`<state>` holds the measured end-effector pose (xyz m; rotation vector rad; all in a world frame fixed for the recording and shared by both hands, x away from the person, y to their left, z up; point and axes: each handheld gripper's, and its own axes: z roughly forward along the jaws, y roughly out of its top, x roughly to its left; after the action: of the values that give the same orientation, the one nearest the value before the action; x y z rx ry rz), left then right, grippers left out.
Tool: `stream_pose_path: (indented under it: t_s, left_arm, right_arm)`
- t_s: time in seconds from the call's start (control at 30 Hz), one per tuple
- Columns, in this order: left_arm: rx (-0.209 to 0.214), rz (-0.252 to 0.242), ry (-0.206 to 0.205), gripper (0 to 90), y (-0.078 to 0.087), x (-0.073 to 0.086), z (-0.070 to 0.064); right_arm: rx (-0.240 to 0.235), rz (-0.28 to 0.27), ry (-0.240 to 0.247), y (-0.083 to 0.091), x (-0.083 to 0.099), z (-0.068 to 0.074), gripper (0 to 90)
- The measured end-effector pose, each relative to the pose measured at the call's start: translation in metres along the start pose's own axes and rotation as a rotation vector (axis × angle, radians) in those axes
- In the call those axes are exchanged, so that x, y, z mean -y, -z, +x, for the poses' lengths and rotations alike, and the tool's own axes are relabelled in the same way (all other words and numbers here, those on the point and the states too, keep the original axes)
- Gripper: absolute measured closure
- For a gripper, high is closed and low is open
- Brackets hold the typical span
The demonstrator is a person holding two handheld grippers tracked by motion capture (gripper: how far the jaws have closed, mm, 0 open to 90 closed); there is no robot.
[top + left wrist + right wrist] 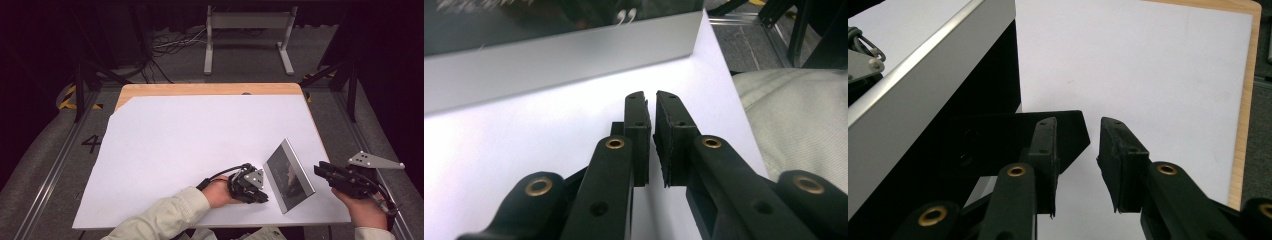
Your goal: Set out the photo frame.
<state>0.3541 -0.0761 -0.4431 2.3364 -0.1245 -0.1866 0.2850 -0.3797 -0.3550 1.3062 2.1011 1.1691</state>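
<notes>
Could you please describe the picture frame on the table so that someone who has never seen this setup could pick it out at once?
Start at the white sheet covering the wooden table, then go to its near right corner. There the picture frame stands propped at a tilt between the two hand-held grippers. Its silver border around a dark glossy panel makes it stand out.

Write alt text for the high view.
A silver picture frame stands propped on a white table, between two hand-held grippers. The left gripper rests on the table beside the frame, jaws nearly shut; the right gripper hovers behind it, near the table's edge.
</notes>
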Motion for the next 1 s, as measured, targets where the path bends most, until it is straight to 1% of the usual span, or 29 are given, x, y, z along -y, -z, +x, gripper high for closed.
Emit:
stream_pose_path:
  t_s: [0.07, 0.13, 0.17, 0.2, 0.23, 0.37, 0.4, 0.43, 0.5, 0.53, 0.6, 0.7, 0.8, 0.83, 0.87, 0.93, 0.97, 1.0]
  left_arm:
    - [-0.006, 0.000, 0.004, 83.7, 0.006, 0.003, -0.001]
    - [-0.013, 0.001, 0.008, 83.2, 0.012, 0.007, -0.002]
    - [-0.016, 0.007, 0.013, 83.2, 0.015, 0.009, -0.002]
    - [-0.019, 0.010, 0.013, 83.1, 0.018, 0.011, -0.003]
    - [-0.025, 0.013, 0.012, 83.1, 0.020, 0.013, -0.003]
    - [-0.045, 0.012, 0.026, 83.1, 0.032, 0.021, -0.003]
    - [-0.055, 0.012, 0.032, 83.0, 0.035, 0.024, -0.003]
    - [-0.055, 0.012, 0.032, 83.0, 0.035, 0.024, -0.003]
    - [-0.078, 0.008, 0.048, 82.8, 0.043, 0.033, -0.002]
    - [-0.078, 0.008, 0.048, 82.7, 0.043, 0.033, -0.002]
    - [-0.096, 0.004, 0.072, 82.6, 0.051, 0.041, -0.001]
    - [-0.122, -0.006, 0.097, 81.7, 0.061, 0.051, 0.000]
    - [-0.148, -0.022, 0.138, 80.7, 0.073, 0.061, 0.002]
    - [-0.148, -0.022, 0.138, 80.6, 0.073, 0.061, 0.002]
    - [-0.163, -0.025, 0.156, 80.6, 0.077, 0.065, 0.002]
    - [-0.179, -0.029, 0.169, 79.9, 0.083, 0.071, 0.001]
    - [-0.194, -0.024, 0.170, 79.6, 0.086, 0.075, 0.000]
    - [-0.197, -0.026, 0.174, 79.3, 0.088, 0.077, 0.000]
  right_arm:
    - [-0.004, 0.003, -0.010, -0.001, -0.001, 0.001, 67.9]
    - [0.005, 0.016, -0.026, -0.001, -0.003, 0.001, 68.0]
    - [0.010, 0.018, -0.035, -0.001, -0.003, 0.001, 68.0]
    - [0.010, 0.024, -0.055, -0.001, -0.004, 0.001, 68.0]
    - [0.013, 0.025, -0.062, -0.001, -0.004, 0.001, 68.0]
    - [0.032, 0.042, -0.078, 0.001, -0.005, 0.003, 68.1]
    - [0.031, 0.041, -0.082, 0.002, -0.006, 0.003, 68.1]
    - [0.031, 0.041, -0.082, 0.002, -0.006, 0.003, 68.1]
    - [0.031, 0.051, -0.104, 0.003, -0.009, 0.005, 68.1]
    - [0.031, 0.051, -0.104, 0.003, -0.009, 0.005, 68.1]
    - [0.031, 0.062, -0.113, 0.002, -0.010, 0.005, 67.9]
    - [0.030, 0.066, -0.111, 0.001, -0.014, 0.006, 67.7]
    - [0.029, 0.071, -0.115, 0.000, -0.016, 0.007, 67.7]
    - [0.029, 0.071, -0.115, 0.000, -0.016, 0.007, 67.7]
    - [0.028, 0.076, -0.116, -0.001, -0.017, 0.008, 67.6]
    - [0.029, 0.089, -0.120, -0.003, -0.019, 0.008, 67.6]
    - [0.029, 0.090, -0.121, -0.004, -0.019, 0.008, 67.6]
    - [0.030, 0.099, -0.127, -0.004, -0.021, 0.008, 67.6]
